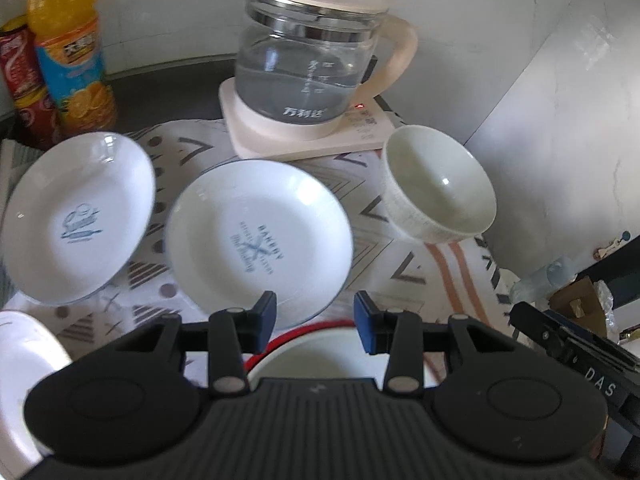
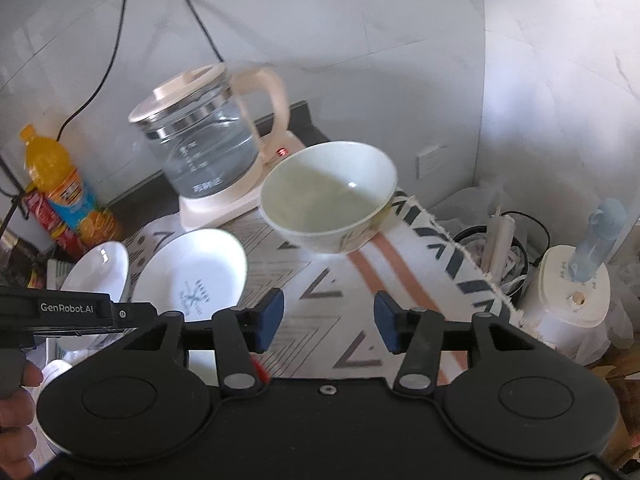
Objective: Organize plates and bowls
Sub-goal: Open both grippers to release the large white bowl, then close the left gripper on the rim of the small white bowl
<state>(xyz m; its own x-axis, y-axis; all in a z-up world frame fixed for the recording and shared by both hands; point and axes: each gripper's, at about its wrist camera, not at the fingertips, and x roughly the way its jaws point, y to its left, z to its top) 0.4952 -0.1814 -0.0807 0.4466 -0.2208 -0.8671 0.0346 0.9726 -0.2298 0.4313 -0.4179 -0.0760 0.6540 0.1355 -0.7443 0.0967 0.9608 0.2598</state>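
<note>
I note both claws apart, gripping nothing: left gripper (image 1: 315, 322) above red-rimmed white bowl (image 1: 320, 354); right gripper (image 2: 329, 324) near pale ceramic bowl (image 2: 328, 196).

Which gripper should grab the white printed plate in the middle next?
Probably left: the left gripper, jaws open and empty, sits at the white printed plate's near rim. The right gripper faces bare cloth beside it.

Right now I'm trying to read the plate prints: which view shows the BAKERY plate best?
The left wrist view: the BAKERY plate lies large, central, its whole rim visible. The right wrist view shows it smaller, its near edge hidden behind the gripper.
</note>
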